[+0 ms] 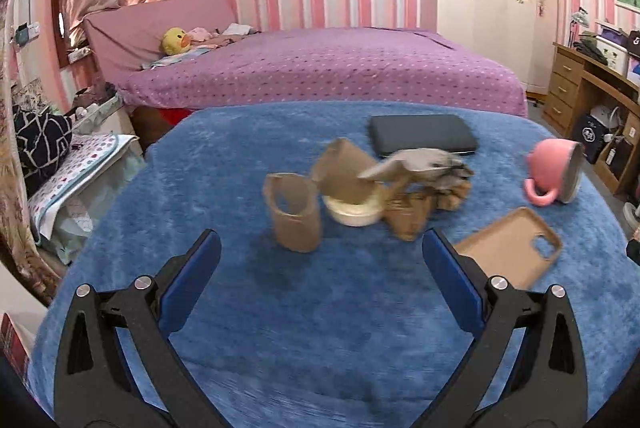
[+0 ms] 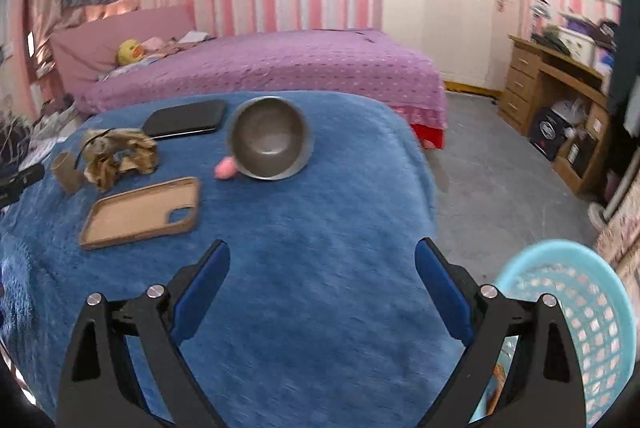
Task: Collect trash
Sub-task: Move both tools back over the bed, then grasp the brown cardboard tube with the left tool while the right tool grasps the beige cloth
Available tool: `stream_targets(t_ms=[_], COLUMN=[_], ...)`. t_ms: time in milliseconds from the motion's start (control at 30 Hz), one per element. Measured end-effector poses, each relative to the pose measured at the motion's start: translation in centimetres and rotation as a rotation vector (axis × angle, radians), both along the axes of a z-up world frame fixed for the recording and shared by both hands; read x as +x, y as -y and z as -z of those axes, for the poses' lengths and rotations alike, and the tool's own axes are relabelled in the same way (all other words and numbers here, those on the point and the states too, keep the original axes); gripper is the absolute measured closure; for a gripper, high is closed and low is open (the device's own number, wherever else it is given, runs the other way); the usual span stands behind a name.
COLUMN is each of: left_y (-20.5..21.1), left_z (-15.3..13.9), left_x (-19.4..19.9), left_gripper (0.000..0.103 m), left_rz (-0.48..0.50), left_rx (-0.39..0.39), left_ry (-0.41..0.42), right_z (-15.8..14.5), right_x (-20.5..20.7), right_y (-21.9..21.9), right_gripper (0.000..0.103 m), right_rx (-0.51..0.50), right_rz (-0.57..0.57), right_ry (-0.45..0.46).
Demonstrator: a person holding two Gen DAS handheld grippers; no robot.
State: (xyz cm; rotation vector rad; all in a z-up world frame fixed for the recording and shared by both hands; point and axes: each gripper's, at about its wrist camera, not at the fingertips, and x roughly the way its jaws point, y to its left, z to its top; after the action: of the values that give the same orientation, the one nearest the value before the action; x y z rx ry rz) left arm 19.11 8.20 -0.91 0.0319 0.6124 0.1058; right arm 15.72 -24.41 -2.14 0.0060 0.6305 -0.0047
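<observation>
1. Looking along your left tongs, you see a fuzzy blue blanket [image 1: 320, 308] spread over the table, filling the bottom half of the frame.
2. Behind it sits a purple bed [image 1: 320, 67] with a yellow duck toy [image 1: 175, 41] at the upper left, and pink striped walls.
3. Your trash sits in the middle of the left view: a cardboard tube [image 1: 294, 214] standing up, a white cup [image 1: 354, 214] just beside it, and crumpled brown paper [image 1: 416, 183] touching the cup.
4. A tan phone case [image 1: 508, 252] lies at the right, a pink mug [image 1: 554, 177] lies on its side further right, and a dark tablet [image 1: 422, 133] lies behind the trash.
5. Your left gripper [image 1: 320, 248] is spread wide and holds nothing. It hovers near the tube, not touching it.
6. Your right gripper [image 2: 322, 264] is also wide apart and holds nothing, low over bare blanket.
7. In the right view, a light blue basket [image 2: 592, 312] sits on the floor at the bottom right, beside the table.
</observation>
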Motion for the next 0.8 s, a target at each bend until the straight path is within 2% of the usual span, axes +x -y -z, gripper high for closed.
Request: stream_targets(t_ms=[200, 333, 633, 700, 767, 800], left_y=[-3.7, -5.6, -5.0, -4.6, -4.3, -4.2], left_z=[1.3, 2.4, 3.3, 3.6, 3.7, 3.7], left_x=[1.8, 3.2, 5.7, 6.1, 6.4, 6.5], left_gripper=[0.006, 0.006, 0.007, 0.014, 0.027, 0.037], left_rz=[-0.016, -0.025, 0.001, 0.004, 0.018, 0.029], left_rx=[0.000, -0.064, -0.106, -0.118, -0.119, -0.125], left_ry=[-0.037, -0.079, -0.075, -0.082, -0.081, -0.082], right_z=[-1.0, -1.2, -1.9, -1.7, -1.7, -1.7], right_x=[3.0, 5.2, 8.8, 9.3, 9.6, 9.7], right_y=[-4.9, -7.2, -9.3, -9.6, -9.8, -10.0], right_gripper=[0.011, 0.011, 0.011, 0.011, 0.011, 0.011], right_rx=[-0.051, -0.074, -0.076, -0.088, -0.096, -0.100], right_rz=[-0.083, -0.118, -0.160, -0.169, -0.179, -0.183], right_ry=[0.000, -0.008, -0.019, -0.024, -0.025, -0.022])
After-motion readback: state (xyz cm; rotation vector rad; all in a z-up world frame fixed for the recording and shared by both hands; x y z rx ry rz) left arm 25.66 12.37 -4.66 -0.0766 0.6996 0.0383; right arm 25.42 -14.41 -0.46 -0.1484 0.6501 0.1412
